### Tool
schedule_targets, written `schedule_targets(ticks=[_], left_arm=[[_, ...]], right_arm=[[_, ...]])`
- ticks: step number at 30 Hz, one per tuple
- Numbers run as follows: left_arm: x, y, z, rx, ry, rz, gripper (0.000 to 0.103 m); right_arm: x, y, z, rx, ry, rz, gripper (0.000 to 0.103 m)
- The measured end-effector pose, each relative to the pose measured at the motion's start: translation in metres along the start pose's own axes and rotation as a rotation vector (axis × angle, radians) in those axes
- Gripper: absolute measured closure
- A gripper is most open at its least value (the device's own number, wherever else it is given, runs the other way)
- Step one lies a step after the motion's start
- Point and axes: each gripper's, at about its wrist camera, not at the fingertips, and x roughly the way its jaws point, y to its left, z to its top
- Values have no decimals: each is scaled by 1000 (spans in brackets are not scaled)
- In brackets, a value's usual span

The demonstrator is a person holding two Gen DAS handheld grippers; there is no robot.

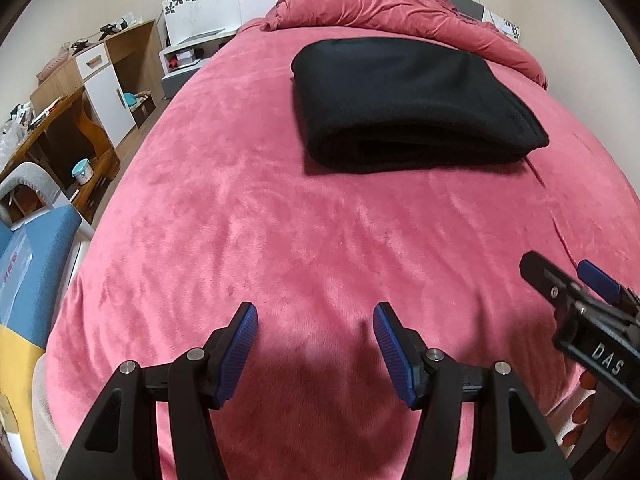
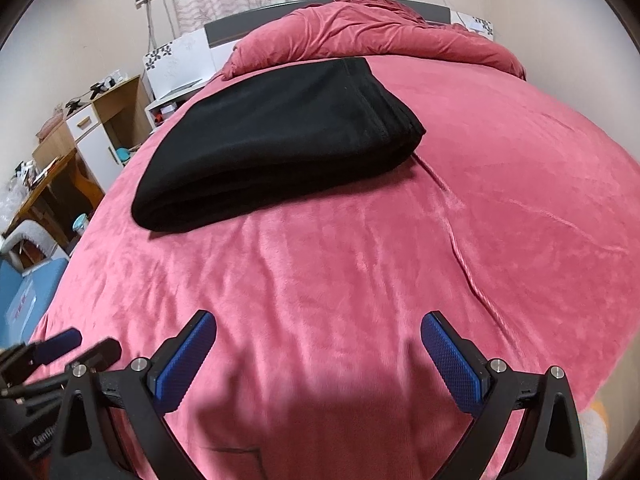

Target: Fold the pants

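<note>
The black pants (image 1: 412, 108) lie folded into a thick rectangular bundle on the far half of the bed (image 1: 280, 240), just short of the bunched red duvet (image 1: 384, 4) at the headboard. The left gripper (image 1: 314, 344) hovers over the near bedspread with jaws apart and empty; the right gripper (image 2: 318, 354) does likewise, well apart from the bundle.

Judgement: the fold appears complete or nearly so. Any remaining step is best limited to squaring the bundle: approach low, pinch both near corners evenly, and avoid dragging the plush cover into a ridge.

Not verifiable: the layers inside the bundle, its far edge, and whether the legs align. The fabric's blackness conceals seams except one stitched hem (image 2: 376, 120). Furniture at the left is distorted and partly cropped.
</note>
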Motion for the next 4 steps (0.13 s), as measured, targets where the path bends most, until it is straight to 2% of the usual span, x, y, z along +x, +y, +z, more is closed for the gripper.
schedule_targets(ticks=[4], left_arm=[[10, -3, 5, 0, 6, -1, 42]], right_arm=[[9, -1, 8, 16, -6, -5, 0]])
